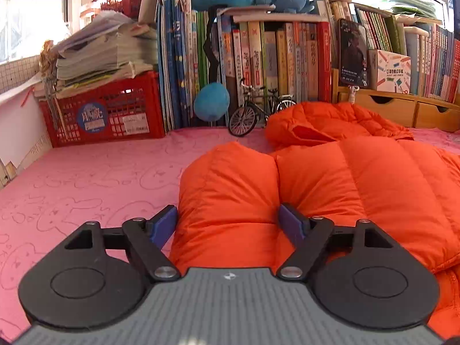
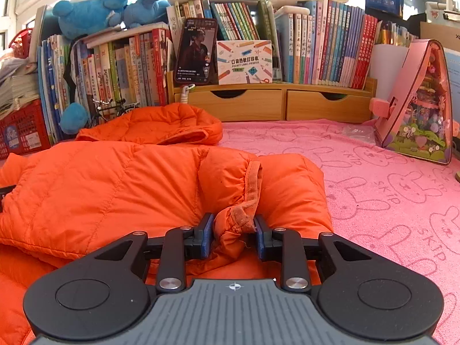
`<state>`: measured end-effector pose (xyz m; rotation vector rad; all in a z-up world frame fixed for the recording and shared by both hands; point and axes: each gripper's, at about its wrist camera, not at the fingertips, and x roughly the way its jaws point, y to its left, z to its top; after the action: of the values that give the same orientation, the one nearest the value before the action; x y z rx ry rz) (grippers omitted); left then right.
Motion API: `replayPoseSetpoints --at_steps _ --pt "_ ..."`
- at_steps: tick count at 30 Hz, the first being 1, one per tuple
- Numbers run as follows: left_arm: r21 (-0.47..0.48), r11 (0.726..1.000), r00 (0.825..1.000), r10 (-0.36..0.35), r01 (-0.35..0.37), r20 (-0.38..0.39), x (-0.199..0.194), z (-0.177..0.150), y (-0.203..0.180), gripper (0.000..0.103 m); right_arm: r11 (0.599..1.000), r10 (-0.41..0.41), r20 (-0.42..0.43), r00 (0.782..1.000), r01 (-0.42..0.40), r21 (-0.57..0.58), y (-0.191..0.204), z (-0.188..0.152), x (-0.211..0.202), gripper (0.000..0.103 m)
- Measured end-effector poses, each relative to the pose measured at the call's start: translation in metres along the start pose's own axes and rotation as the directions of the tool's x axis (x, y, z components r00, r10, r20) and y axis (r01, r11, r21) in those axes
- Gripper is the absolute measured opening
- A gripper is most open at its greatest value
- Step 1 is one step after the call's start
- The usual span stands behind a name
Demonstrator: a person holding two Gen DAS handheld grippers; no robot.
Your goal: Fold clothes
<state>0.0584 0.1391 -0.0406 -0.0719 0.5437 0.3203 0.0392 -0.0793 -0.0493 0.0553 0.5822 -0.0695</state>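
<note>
An orange puffer jacket (image 1: pixel 359 178) lies on the pink towel-covered surface (image 1: pixel 86 184), its hood (image 1: pixel 325 120) toward the bookshelf. My left gripper (image 1: pixel 227 224) is open wide, its blue pads straddling the jacket's left sleeve (image 1: pixel 227 189) without squeezing it. In the right wrist view the jacket (image 2: pixel 100 184) fills the left half. My right gripper (image 2: pixel 233 237) is closed on the bunched cuff of the right sleeve (image 2: pixel 238 221), which is folded back over the jacket body.
A red crate (image 1: pixel 106 115) under stacked papers stands at back left. A model bicycle (image 1: pixel 258 109) and rows of books (image 1: pixel 273 60) line the back. Wooden drawers (image 2: pixel 281 103) and a pink toy house (image 2: pixel 417 103) stand at back right. Bare pink towel (image 2: pixel 388 189) lies right of the jacket.
</note>
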Motion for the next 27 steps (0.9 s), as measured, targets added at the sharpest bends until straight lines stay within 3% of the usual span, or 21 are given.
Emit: replayPoseSetpoints --at_steps 3,5,7,9,12,15,17,22,27 --pt "-0.066 0.997 0.997 -0.044 0.04 -0.066 0.013 -0.003 0.011 0.084 1.0 -0.012 -0.01 1.0 0.011 -0.024 0.005 -0.001 0.002 0.035" --pt "-0.087 0.995 0.997 -0.049 0.043 -0.065 0.008 -0.003 0.016 0.083 0.999 -0.02 -0.012 1.0 0.02 -0.038 0.008 -0.002 0.001 0.035" --pt "-0.091 0.995 0.998 -0.044 0.039 -0.049 -0.001 -0.001 0.02 0.082 1.0 -0.023 0.006 1.0 0.023 -0.018 0.005 0.0 -0.007 0.038" --pt "-0.094 0.994 0.998 -0.061 0.06 -0.008 -0.01 0.006 0.02 0.082 0.999 -0.03 0.043 0.999 0.029 0.031 -0.002 0.002 -0.021 0.055" --pt "-0.1 0.99 0.993 -0.099 0.104 0.057 -0.022 0.015 0.017 0.082 0.998 -0.048 0.123 0.991 0.042 0.051 -0.001 0.01 -0.041 0.061" --pt "-0.082 0.989 0.99 -0.112 0.119 0.088 -0.024 0.021 0.008 0.082 1.0 -0.022 0.206 0.978 0.024 -0.006 0.02 0.024 -0.051 0.073" --pt "-0.055 0.993 0.992 -0.103 0.107 0.079 -0.017 0.02 -0.002 0.082 0.996 0.035 0.232 0.972 -0.015 -0.089 0.045 0.029 -0.048 0.075" --pt "0.008 0.998 0.998 -0.061 0.06 0.035 0.003 0.001 -0.016 0.085 0.971 0.157 0.16 0.975 -0.122 -0.206 0.095 0.033 -0.011 0.075" --pt "-0.001 0.998 0.998 -0.058 0.058 -0.018 0.013 -0.001 -0.013 0.088 0.973 0.132 0.017 0.991 -0.126 -0.195 0.096 0.021 0.035 0.08"
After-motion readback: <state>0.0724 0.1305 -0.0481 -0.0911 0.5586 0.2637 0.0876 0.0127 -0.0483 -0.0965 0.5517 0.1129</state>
